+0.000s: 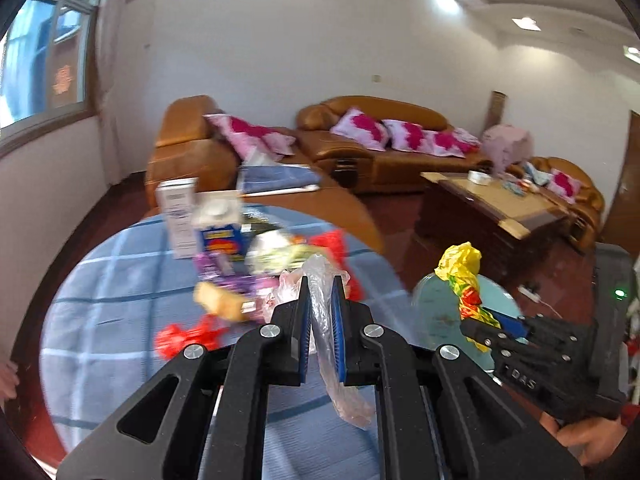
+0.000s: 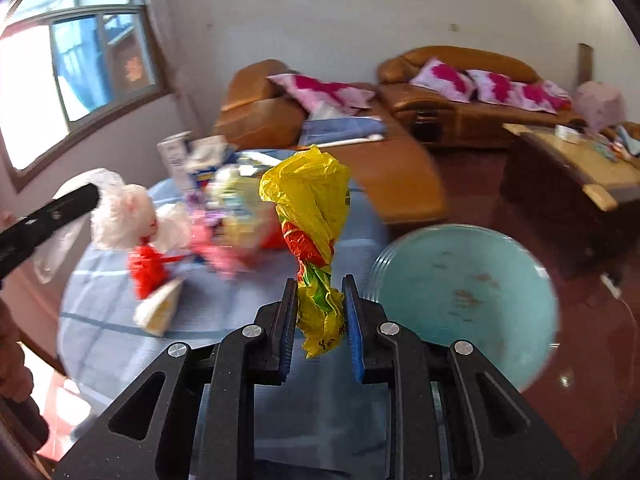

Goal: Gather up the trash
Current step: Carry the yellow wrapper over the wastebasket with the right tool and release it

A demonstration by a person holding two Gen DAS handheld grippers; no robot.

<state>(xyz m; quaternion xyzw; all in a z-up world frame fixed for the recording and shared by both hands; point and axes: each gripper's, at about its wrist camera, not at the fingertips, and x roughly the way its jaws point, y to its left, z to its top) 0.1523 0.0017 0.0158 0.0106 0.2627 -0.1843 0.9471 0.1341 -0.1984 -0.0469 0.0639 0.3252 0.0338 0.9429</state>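
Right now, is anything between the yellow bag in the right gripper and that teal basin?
Nothing visible. The yellow plastic bag is pinched in the right gripper, and the teal basin sits open just to its right.

Brown leather sofas (image 1: 376, 148) with pink cushions (image 1: 360, 128), wooden coffee table (image 1: 496, 204)
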